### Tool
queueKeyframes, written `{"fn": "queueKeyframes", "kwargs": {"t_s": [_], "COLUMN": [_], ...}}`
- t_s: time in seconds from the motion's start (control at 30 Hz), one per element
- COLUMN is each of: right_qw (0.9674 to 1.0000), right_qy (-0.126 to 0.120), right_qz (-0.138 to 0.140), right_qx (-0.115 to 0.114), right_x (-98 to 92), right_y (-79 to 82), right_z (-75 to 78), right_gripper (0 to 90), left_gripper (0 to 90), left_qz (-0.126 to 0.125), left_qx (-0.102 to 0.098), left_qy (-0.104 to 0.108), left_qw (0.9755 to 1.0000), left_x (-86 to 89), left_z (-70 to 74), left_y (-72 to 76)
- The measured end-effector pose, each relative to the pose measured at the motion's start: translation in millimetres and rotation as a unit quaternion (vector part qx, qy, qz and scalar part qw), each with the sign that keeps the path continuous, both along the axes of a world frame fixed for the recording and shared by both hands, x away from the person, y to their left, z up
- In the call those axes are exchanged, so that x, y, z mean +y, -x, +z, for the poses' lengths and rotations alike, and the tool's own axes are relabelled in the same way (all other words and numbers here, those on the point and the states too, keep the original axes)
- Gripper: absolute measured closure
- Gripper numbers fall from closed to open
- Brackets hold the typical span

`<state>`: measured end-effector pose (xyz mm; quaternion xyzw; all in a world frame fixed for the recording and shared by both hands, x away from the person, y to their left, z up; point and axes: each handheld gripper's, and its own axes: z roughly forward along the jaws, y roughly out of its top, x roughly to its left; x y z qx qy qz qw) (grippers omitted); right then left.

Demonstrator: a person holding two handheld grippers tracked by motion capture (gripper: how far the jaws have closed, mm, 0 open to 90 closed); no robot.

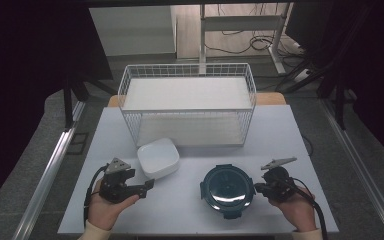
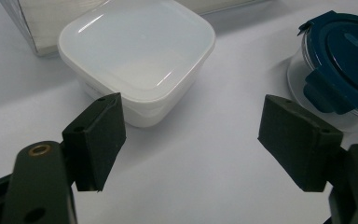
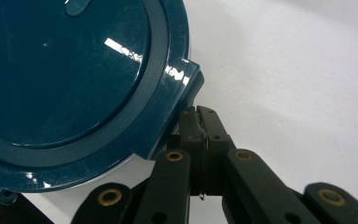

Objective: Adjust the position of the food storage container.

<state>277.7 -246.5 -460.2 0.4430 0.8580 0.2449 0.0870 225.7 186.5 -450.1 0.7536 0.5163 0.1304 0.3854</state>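
A round clear container with a dark blue clip-on lid [image 1: 227, 190] [image 2: 349, 51] [image 3: 70, 70] sits on the white table near its front edge. My right gripper [image 1: 256, 189] [image 3: 199, 114] is shut, pads pressed flat together with nothing between them. Its tips sit right at the lid's side clip [image 3: 184, 84], on the container's right. A white square lidded container [image 1: 158, 158] [image 2: 137, 51] stands to the left. My left gripper [image 1: 147, 186] [image 2: 191, 135] is open wide just in front of it, and one pad [image 2: 98, 140] is close to its near corner.
A white wire basket [image 1: 187, 102] stands across the back of the table [image 1: 190, 215], with a white liner inside. Bare tabletop lies between the two containers and along the front edge. Beyond the table are floor, cables and a desk frame.
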Motion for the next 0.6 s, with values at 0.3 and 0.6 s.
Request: {"fn": "queueKeyframes", "kwargs": {"t_s": [0.3,0.6], "right_qw": [0.9999,0.9999], "right_qy": [-0.009,-0.016], "right_qz": [0.004,0.002], "right_qx": [0.002,0.003], "right_x": [3.2,8.8], "right_y": [4.8,5.0], "right_z": [3.3,2.7], "right_gripper": [90.0,90.0], "left_gripper": [22.8,22.9], "left_qz": [-0.006,-0.01], "left_qx": [0.002,0.007], "left_qy": [-0.004,-0.007], "left_qw": [1.0,0.9999], "left_x": [-4.9,-7.2], "left_z": [-1.8,-3.7], "left_y": [-0.1,-2.1]}}
